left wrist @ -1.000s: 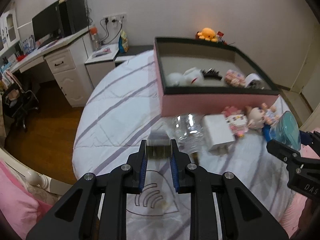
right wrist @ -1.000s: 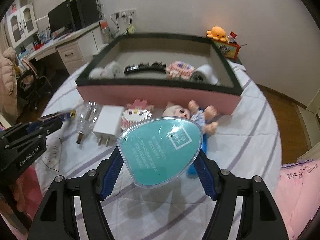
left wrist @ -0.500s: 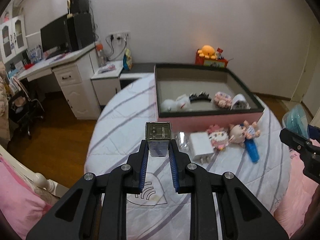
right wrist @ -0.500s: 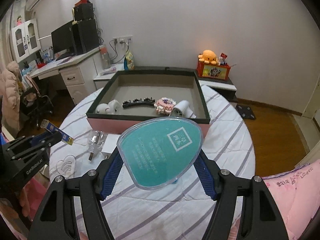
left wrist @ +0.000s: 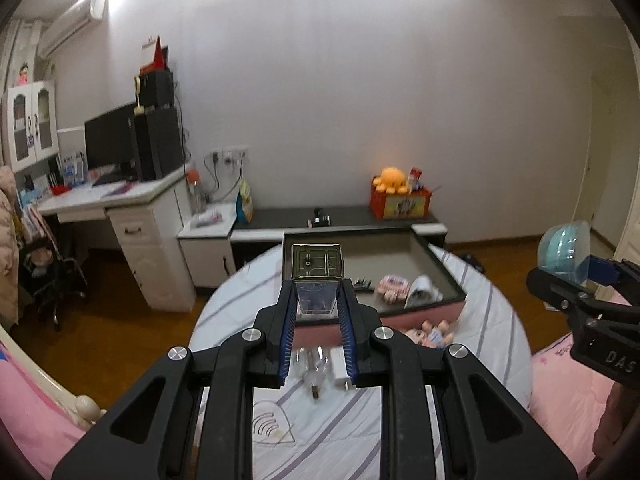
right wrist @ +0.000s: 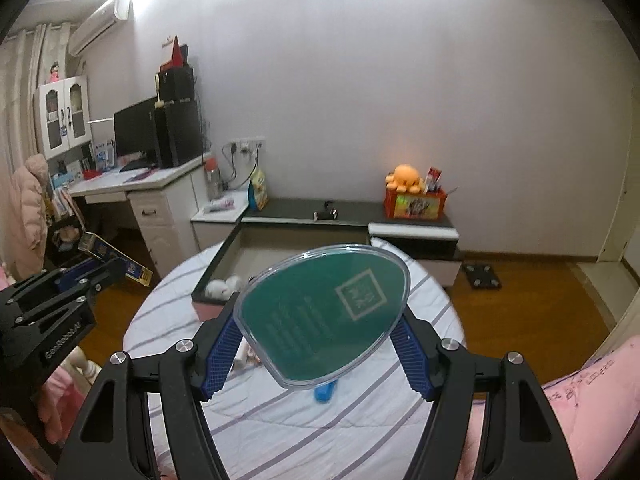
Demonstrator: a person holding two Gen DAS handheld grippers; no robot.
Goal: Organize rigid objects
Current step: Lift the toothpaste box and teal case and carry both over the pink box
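Both hand-held grippers have lifted clear of the striped bed (left wrist: 492, 344): left hand-held gripper (left wrist: 317, 300) clenched on a small blue rectangular box (left wrist: 317, 276), right hand-held gripper (right wrist: 320, 338) grasping a teal teardrop-shaped clear plastic case (right wrist: 324, 314). We judge both items picked, next stop the pink open storage box (left wrist: 400, 316) ahead.

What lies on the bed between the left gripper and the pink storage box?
In the left wrist view, a clear bottle, a white charger and a doll lie between the left gripper and the pink storage box.

The teal case (right wrist: 322, 318) hides most of the pink box (right wrist: 208, 310).
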